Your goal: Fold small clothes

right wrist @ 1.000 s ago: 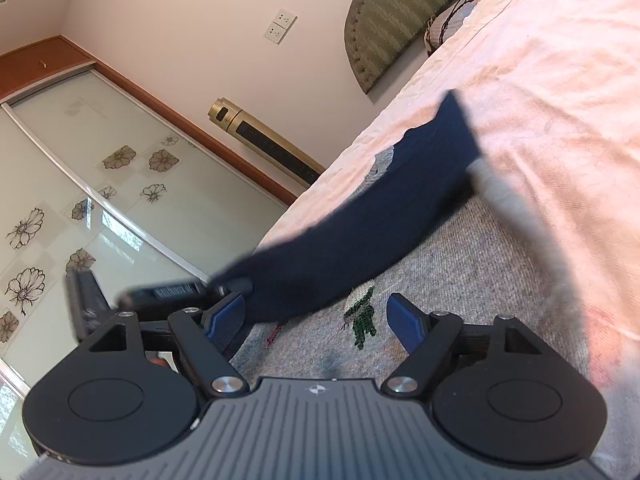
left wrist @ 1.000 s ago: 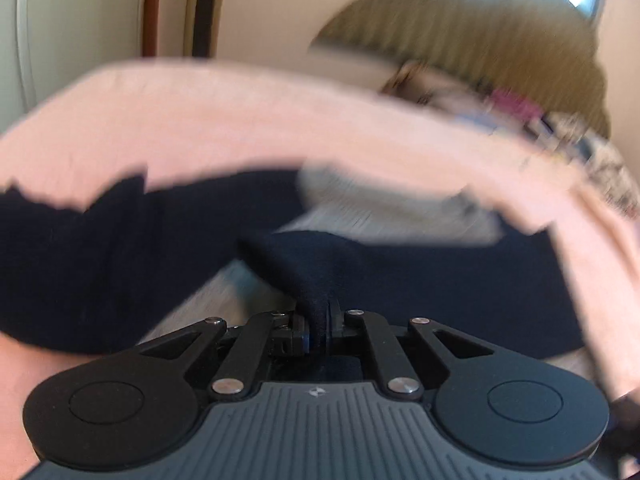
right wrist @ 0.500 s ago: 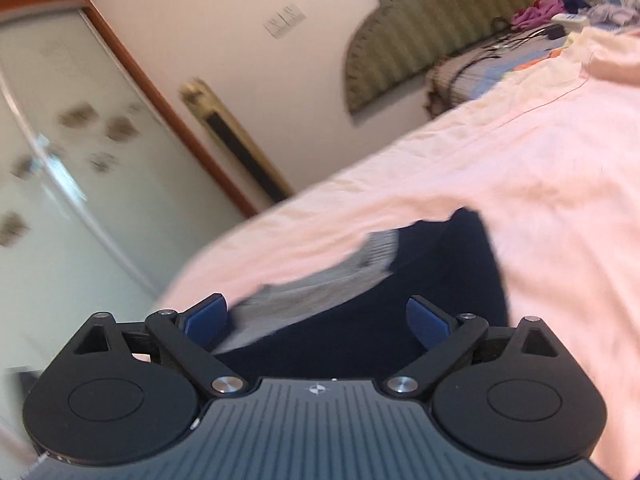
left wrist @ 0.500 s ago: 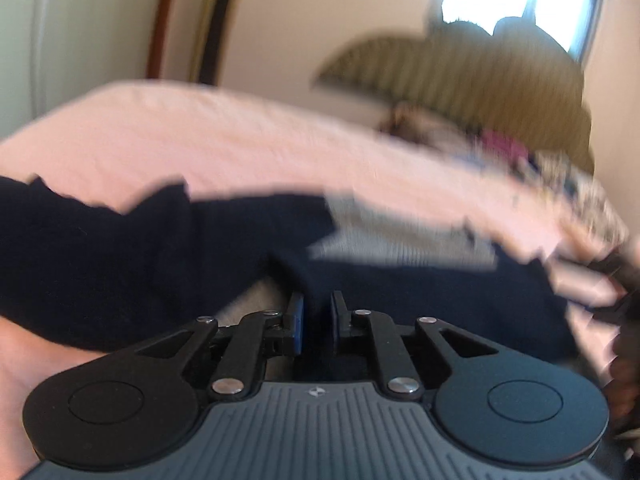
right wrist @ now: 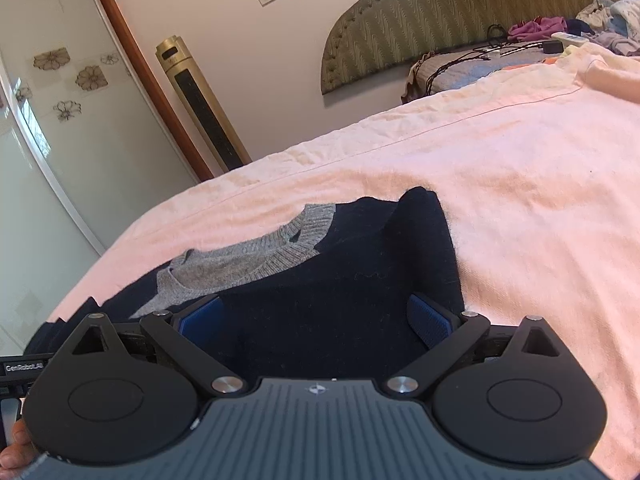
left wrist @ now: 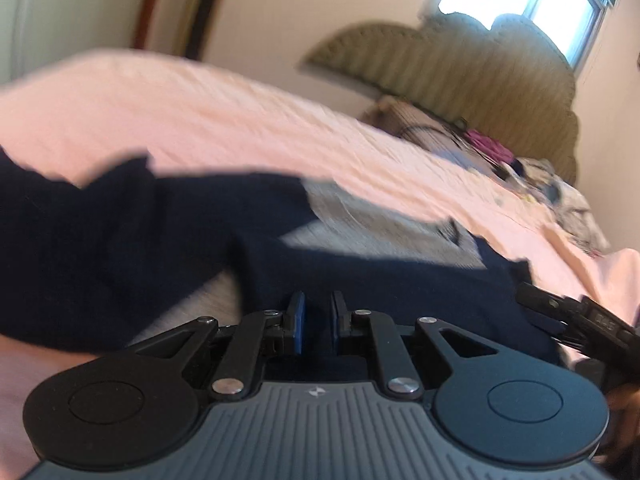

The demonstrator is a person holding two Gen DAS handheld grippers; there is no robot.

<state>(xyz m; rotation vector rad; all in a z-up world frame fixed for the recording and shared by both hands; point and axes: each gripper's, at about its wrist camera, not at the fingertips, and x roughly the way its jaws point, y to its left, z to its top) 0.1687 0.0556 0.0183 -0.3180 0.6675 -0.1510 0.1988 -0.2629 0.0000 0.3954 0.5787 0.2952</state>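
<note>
A small sweater with a grey body and navy sleeves (right wrist: pixel 340 280) lies on the pink bed sheet (right wrist: pixel 520 184). Both navy sleeves are folded across the grey front; the grey collar (right wrist: pixel 296 236) shows at the far side. My right gripper (right wrist: pixel 316 320) is wide open and empty, just above the folded navy sleeve. In the left wrist view the sweater (left wrist: pixel 360 280) lies just ahead of my left gripper (left wrist: pixel 317 320), whose jaws stand slightly apart with nothing between them. The right gripper's body (left wrist: pixel 580 320) shows at the right edge of that view.
A padded green headboard (right wrist: pixel 460 12) stands at the far end, with a pile of clothes (right wrist: pixel 608 20), cables and a charger (right wrist: pixel 552 46) beside it. A gold tower fan (right wrist: pixel 200 100) and a glass sliding door (right wrist: pixel 40 120) stand off the bed's left side.
My left gripper has let go of the navy sleeve, which now lies folded across the sweater. My right gripper has drawn back and levelled over the sweater, still open.
</note>
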